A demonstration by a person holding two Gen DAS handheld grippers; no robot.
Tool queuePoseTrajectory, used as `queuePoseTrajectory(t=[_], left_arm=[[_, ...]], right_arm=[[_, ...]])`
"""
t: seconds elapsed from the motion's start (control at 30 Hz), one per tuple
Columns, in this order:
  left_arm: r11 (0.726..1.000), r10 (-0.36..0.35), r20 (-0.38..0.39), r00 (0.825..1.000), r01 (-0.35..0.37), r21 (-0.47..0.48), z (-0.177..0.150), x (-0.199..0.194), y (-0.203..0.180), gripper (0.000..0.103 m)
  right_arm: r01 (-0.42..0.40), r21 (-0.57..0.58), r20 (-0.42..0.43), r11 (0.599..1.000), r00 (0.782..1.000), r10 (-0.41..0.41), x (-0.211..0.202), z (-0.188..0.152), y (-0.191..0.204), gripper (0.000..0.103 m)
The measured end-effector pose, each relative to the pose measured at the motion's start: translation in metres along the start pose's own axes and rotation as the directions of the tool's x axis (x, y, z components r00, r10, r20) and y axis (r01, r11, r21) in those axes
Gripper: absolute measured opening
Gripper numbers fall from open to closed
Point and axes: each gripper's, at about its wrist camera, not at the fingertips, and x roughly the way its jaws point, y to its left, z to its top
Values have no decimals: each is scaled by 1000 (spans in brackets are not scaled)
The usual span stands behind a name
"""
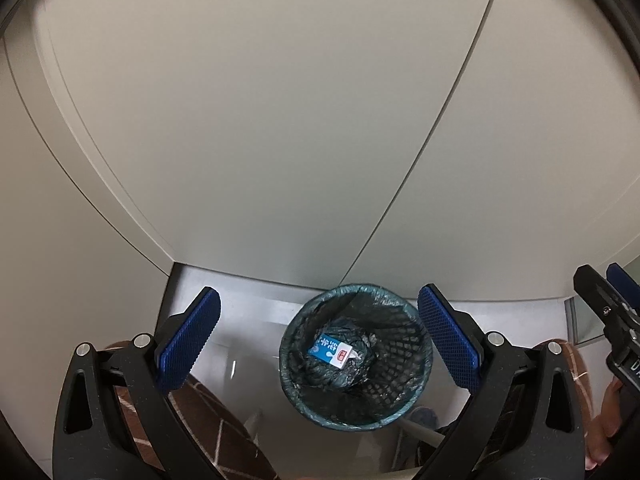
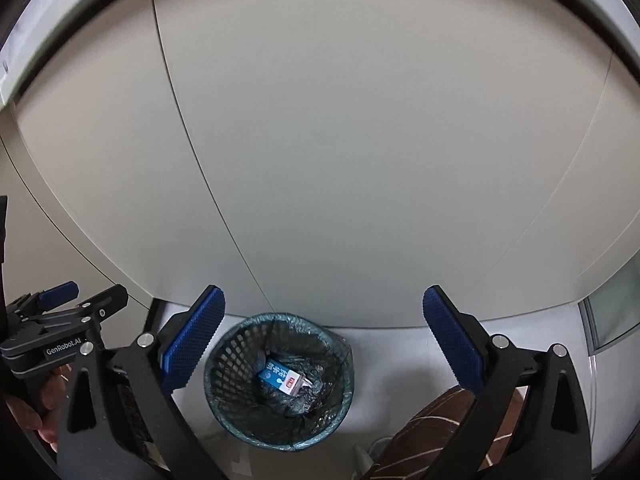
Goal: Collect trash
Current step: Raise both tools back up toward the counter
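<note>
Carton [image 1: 331, 351] lies in lined bin [image 1: 416, 394] beside brown cushion [image 1: 212, 432].

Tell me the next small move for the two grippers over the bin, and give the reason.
Probably draw both away to look for more trash. The blue carton already lies inside the lined wastebasket, and the left gripper and right gripper both stand open and empty above it, so nothing seems left to drop here.
</note>
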Motion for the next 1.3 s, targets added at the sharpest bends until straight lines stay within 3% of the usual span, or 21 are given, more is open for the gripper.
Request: queuePoseTrajectory(t=[0.4,0.8,1.07,1.3], left_arm=[[1000,-7,128,992,6,14,36,-105,-16,97],[999,-8,289,957,-4,40,82,-214,-42,97],[1000,3,331,944,-12,25,125,-251,-46,97],[1000,14,338,941,-17,6,167,-258,-48,97]], right_arm=[[-9,8,156,1000,988,8,-103,45,-3,95],[-22,14,283,1000,959,17,-182,101,-9,95],[-12,7,350,1000,937,9,-213,152,-17,95],[-14,-12,366,1000,931,18,-214,198,-14,95]])
